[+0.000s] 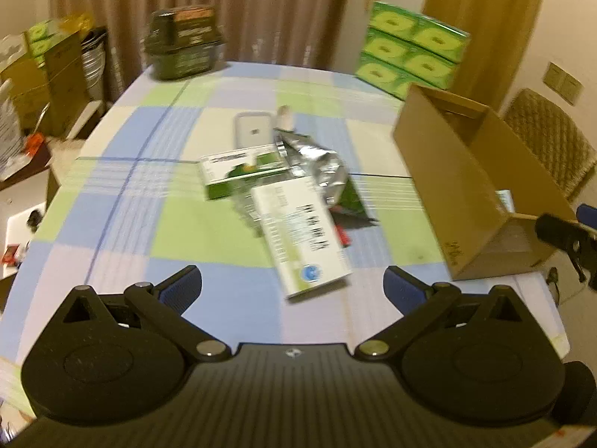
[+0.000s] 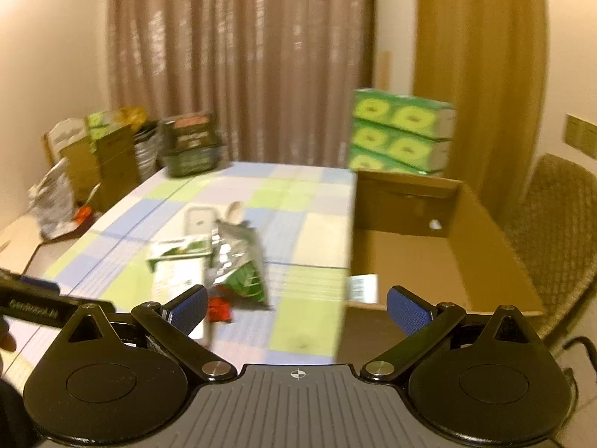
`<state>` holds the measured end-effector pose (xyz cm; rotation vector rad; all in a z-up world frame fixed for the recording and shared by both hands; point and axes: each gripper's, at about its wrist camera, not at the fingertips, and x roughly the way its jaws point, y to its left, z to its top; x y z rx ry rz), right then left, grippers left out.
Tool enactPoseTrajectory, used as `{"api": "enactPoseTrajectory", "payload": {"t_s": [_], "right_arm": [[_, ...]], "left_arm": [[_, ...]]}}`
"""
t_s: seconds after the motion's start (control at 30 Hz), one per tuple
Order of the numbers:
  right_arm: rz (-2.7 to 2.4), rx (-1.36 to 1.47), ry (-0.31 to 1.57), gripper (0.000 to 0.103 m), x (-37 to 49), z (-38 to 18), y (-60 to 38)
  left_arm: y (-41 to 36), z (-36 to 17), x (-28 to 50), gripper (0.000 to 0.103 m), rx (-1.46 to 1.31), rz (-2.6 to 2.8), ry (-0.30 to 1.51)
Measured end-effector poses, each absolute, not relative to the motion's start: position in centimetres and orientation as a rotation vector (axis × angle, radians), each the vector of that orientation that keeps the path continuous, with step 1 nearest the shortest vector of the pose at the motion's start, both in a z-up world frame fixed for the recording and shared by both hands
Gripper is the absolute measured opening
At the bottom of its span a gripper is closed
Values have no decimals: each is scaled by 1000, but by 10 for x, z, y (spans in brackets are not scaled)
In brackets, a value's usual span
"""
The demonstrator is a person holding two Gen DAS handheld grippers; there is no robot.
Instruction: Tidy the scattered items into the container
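Note:
A pile of items lies mid-table: a long white and green box (image 1: 302,235), a green and white box (image 1: 242,173), a silver foil bag (image 1: 317,164), a grey-rimmed white case (image 1: 253,130), a small pale bottle (image 1: 285,115) and a red item (image 1: 343,237). The pile also shows in the right wrist view, with the foil bag (image 2: 238,257) on top. An open cardboard box (image 1: 466,171) stands at the right; it holds a white labelled item (image 2: 362,287). My left gripper (image 1: 293,291) is open and empty, just short of the long box. My right gripper (image 2: 296,308) is open and empty by the cardboard box (image 2: 429,246).
The table has a blue, green and white checked cloth (image 1: 149,186). A dark green container stack (image 1: 186,43) stands at the far left corner. Stacked green cartons (image 1: 410,48) stand at the far right. A wicker chair (image 2: 552,231) is right of the table. Boxes and bags (image 2: 74,171) crowd the left side.

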<state>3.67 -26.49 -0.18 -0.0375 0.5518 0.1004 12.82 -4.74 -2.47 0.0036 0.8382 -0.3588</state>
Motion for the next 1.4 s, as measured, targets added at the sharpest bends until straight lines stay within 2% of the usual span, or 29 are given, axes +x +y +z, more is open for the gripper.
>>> {"api": "enactPoseTrajectory", "payload": {"t_s": [0.57, 1.3, 1.37, 1.4], "right_arm": [[254, -98, 700, 99, 87, -69, -201], [342, -165, 796, 99, 172, -134, -138], [340, -172, 794, 97, 175, -136, -136], [340, -173, 794, 93, 177, -137, -135]], "left_arm": [[2, -50, 161, 102, 16, -258, 860], [36, -98, 226, 102, -13, -244, 905], [37, -101, 229, 102, -21, -245, 908], [36, -103, 230, 102, -24, -245, 911]]}}
